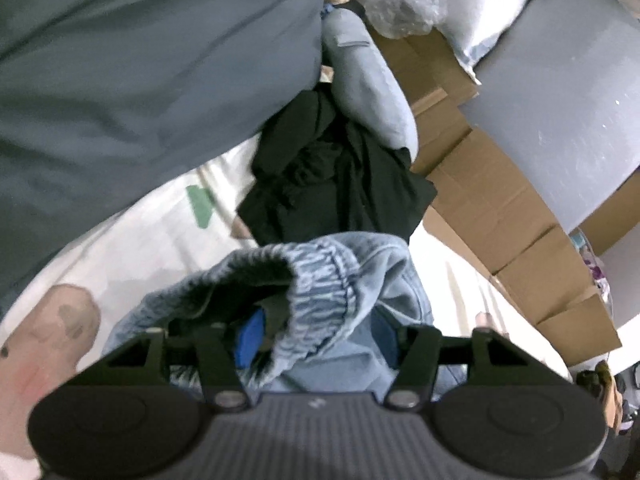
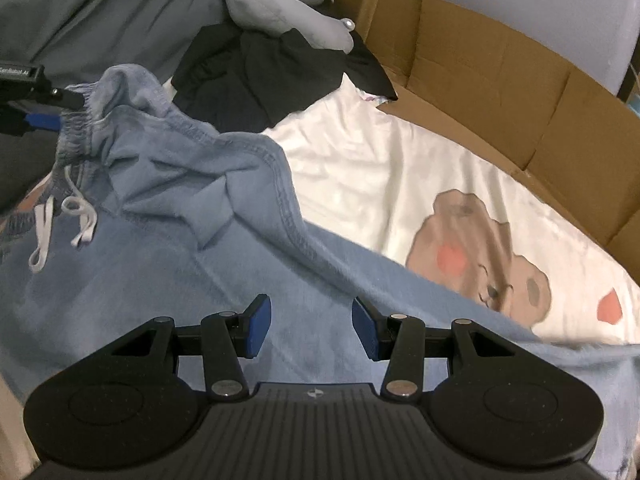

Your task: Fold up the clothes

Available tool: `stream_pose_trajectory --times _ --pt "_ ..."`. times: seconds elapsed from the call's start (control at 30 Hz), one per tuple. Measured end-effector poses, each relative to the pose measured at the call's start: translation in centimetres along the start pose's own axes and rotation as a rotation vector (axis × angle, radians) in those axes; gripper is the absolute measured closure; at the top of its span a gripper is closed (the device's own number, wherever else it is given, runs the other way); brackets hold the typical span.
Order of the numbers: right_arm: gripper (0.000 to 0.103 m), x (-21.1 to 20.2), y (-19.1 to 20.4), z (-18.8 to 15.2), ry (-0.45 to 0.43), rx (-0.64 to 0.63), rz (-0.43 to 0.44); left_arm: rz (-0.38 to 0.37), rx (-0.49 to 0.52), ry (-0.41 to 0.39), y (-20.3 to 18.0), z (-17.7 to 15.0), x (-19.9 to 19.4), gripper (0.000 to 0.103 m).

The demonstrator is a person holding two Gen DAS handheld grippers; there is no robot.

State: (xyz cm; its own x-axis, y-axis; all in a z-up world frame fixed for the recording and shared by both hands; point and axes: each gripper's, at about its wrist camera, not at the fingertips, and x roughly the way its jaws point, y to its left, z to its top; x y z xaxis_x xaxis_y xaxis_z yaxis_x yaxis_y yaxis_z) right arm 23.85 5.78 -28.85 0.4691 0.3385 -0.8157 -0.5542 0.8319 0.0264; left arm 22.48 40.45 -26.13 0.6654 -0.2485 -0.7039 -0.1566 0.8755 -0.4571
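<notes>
Light blue sweatpants (image 2: 160, 248) with a white drawstring (image 2: 80, 216) lie spread on the bed. Their elastic waistband (image 1: 320, 280) bunches up between and over the fingers of my left gripper (image 1: 316, 334). Its blue pads (image 1: 248, 334) stand well apart and do not pinch the cloth. The right wrist view shows that left gripper (image 2: 66, 110) at the far left, at the raised waistband. My right gripper (image 2: 312, 328) hangs open just above the flat part of the pants, with nothing between its pads.
A black garment (image 1: 328, 176) (image 2: 260, 80) and a grey-blue pillow (image 1: 360, 80) (image 2: 280, 12) lie beyond the pants. The white bear-print sheet (image 2: 400, 184) shows to the right. Cardboard boxes (image 2: 500, 80) (image 1: 500, 208) line the far edge. A grey-green blanket (image 1: 120, 60) fills the left.
</notes>
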Motion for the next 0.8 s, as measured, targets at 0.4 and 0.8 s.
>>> stream_pose_trajectory --times 0.4,0.8 --pt "0.052 8.7 -1.3 2.7 0.112 -0.111 0.006 0.000 0.050 -0.114 1.9 1.7 1.8 0.091" --pt "0.101 11.3 -2.8 7.2 0.087 -0.135 -0.008 0.126 0.057 -0.104 6.4 5.8 6.9 0.091"
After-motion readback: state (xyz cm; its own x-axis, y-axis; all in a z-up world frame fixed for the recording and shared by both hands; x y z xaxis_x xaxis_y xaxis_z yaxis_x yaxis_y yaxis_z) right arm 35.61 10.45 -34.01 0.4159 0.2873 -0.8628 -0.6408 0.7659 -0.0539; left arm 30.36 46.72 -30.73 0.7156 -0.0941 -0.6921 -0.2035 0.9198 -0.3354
